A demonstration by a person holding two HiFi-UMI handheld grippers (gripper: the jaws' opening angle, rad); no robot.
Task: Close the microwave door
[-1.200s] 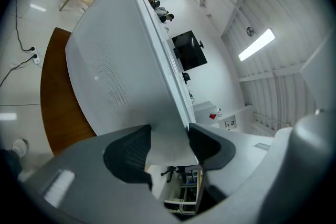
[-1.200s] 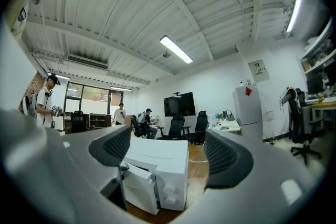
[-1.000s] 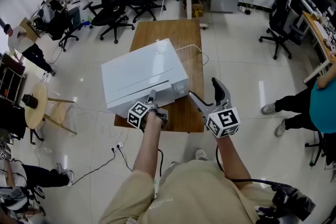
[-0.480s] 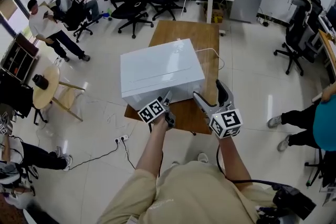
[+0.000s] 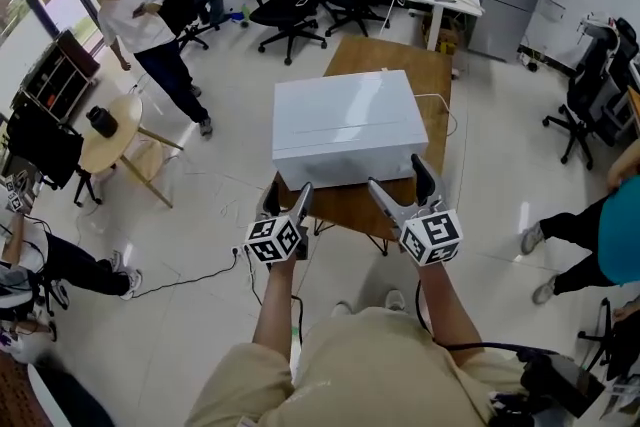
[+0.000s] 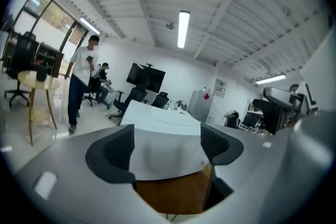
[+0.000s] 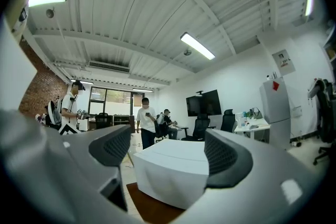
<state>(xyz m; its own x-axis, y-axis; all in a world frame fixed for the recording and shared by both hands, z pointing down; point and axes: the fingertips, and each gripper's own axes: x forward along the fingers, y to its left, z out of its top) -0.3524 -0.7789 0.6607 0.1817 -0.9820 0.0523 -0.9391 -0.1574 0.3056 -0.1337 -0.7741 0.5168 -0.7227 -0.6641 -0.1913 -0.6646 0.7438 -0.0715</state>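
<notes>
Stretches left forearm (image 5: 272, 305) and right forearm (image 5: 440, 300) toward 12 o'clock in the head view. Holds the left gripper (image 5: 288, 196) level, its 2 jaws just opened, apart, empty. Holds the right gripper (image 5: 395, 174) at 3 o'clock of it, tipped slightly upward, jaws wide, gripping nothing.

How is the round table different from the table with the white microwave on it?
The round table is a circle, while the microwave's table is a long rectangle. The round table is pale tan and the microwave's table is a darker brown. The round table carries a small black thing. The microwave's table carries the white microwave. Both tables look wooden.
</notes>
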